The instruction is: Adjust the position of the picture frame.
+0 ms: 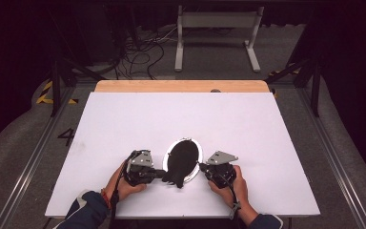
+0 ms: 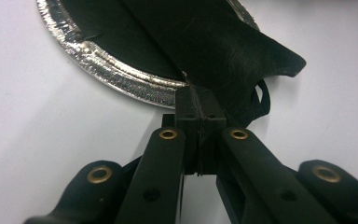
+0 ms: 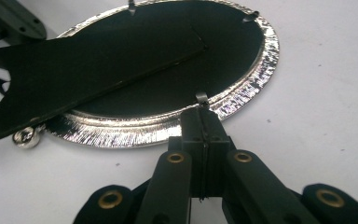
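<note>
An oval silver frame (image 1: 196, 164) lies face down near the front edge of the white table (image 1: 124, 119), between the person's two hands. Its black backing board (image 1: 183, 155) fills the oval, and a black stand flap (image 1: 176, 177) juts out over the rim toward the person.

The left gripper (image 1: 162, 173) has its jaws pressed together on the lower edge of that flap, just where the flap meets the silver rim; the left gripper view shows the closed tips (image 2: 200, 100) biting the black edge. The right gripper (image 1: 202, 167) sits at the other side of the frame, jaws likewise closed, pinching one of the small metal tabs (image 3: 201, 98) that hold the backing in place. Two more tabs (image 3: 131, 6) show at the far rim in the right gripper view, and they appear to stand up rather than lie flat, though they are small.

Judging by this, the work is opening the back of the frame. The backing still rests in the oval, so it remains to free the pinched tab and lift the board out
</note>
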Demonstrator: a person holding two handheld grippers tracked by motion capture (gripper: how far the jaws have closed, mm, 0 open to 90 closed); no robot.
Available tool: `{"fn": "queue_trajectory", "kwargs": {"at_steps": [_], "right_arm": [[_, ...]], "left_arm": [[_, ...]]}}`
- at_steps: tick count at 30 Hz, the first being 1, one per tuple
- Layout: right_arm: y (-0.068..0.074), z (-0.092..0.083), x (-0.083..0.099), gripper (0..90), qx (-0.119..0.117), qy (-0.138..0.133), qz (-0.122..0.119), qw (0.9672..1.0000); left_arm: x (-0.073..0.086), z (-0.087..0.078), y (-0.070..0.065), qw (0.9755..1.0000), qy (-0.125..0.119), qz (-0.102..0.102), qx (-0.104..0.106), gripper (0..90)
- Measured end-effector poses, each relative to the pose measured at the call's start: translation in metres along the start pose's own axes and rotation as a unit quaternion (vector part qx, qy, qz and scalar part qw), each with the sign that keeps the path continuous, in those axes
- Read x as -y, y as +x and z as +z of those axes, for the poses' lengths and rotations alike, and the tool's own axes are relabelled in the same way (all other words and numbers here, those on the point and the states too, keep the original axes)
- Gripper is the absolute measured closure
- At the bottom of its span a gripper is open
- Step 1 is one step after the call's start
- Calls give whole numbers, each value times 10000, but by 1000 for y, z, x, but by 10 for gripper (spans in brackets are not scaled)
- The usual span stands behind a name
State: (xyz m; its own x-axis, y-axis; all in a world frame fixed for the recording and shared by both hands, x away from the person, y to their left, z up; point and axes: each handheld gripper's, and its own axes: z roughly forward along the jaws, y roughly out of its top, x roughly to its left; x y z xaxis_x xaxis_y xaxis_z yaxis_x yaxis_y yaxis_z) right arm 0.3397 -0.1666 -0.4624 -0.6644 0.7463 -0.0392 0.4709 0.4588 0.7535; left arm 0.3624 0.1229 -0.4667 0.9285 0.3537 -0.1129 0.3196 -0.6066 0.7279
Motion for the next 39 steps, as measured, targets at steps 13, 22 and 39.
{"fn": "queue_trajectory", "kwargs": {"at_steps": [13,22,39], "right_arm": [[-20,7,-5,900,246,-27,40,9997],[-27,8,-6,900,328,-25,11,9995],[-34,4,-3,886,90,-11,31,10000]], "left_arm": [[-12,14,-7,9999,-25,7,-110,897],[-20,22,-12,9999,-25,13,-155,897],[-21,25,-15,9995,-55,178,-251,897]]}}
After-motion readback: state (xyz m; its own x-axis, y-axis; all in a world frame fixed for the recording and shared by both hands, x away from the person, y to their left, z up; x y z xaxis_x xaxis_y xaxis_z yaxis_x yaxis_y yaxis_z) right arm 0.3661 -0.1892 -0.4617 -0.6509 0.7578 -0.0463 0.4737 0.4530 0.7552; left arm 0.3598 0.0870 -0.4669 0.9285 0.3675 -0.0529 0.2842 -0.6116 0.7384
